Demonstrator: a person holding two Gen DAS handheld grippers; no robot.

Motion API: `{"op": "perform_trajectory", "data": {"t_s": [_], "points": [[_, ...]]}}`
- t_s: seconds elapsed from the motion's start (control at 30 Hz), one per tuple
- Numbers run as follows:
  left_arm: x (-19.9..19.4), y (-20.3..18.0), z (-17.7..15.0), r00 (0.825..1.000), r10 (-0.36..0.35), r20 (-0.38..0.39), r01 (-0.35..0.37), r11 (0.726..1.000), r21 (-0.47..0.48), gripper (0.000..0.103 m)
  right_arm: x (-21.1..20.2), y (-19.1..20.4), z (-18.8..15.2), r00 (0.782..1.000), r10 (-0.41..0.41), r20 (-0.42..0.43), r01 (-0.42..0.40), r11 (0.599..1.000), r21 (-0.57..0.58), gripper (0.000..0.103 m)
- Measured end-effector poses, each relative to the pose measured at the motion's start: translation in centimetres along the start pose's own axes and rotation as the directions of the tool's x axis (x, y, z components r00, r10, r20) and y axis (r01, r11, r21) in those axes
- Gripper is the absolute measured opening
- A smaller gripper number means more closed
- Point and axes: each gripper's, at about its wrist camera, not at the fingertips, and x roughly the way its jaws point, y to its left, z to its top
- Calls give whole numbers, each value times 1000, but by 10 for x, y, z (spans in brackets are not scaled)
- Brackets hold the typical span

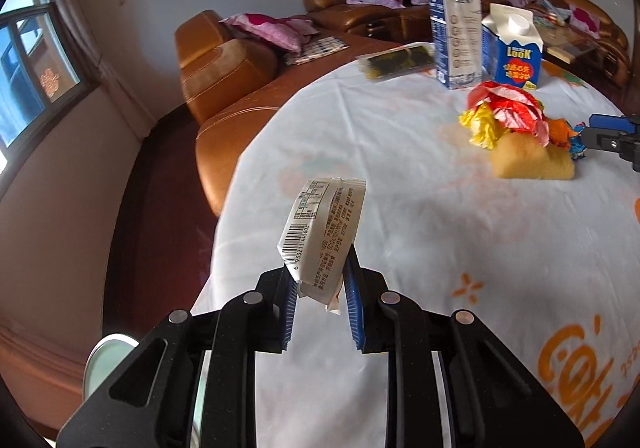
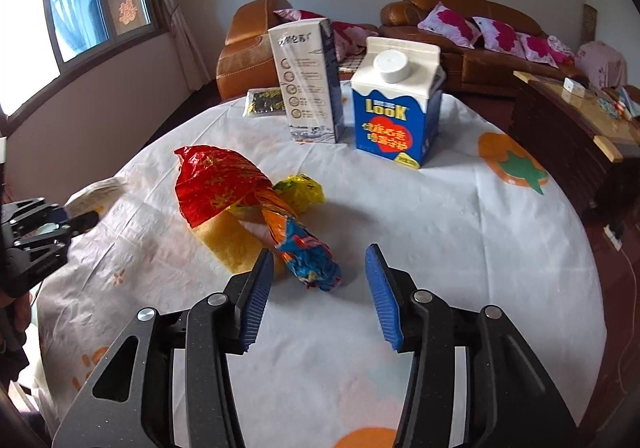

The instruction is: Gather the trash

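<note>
Both grippers share one build. The left gripper (image 1: 320, 268) and right gripper (image 2: 318, 272) have matte black angular link arms joined by round silver pins. Their fingers (image 2: 256, 304) carry ribbed blue pads. Slotted cut-outs pierce the outer arms.

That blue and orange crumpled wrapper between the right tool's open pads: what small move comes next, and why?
Probably close the right tool on the crumpled wrapper. Its pads stand open on either side of the wrapper's near end, and the left tool already grips a white packet.
</note>
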Motion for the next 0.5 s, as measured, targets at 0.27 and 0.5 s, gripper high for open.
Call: {"op": "perform_trajectory", "data": {"t_s": [0.27, 0.5], "points": [[-21, 26, -31, 1000, 22, -5, -22, 998, -51, 22, 21, -6, 7, 994, 87, -67, -85, 996, 36, 22], [-42, 47, -43, 998, 63, 20, -61, 994, -87, 22, -8, 12, 7, 999, 27, 31, -26, 999, -41, 19]]}}
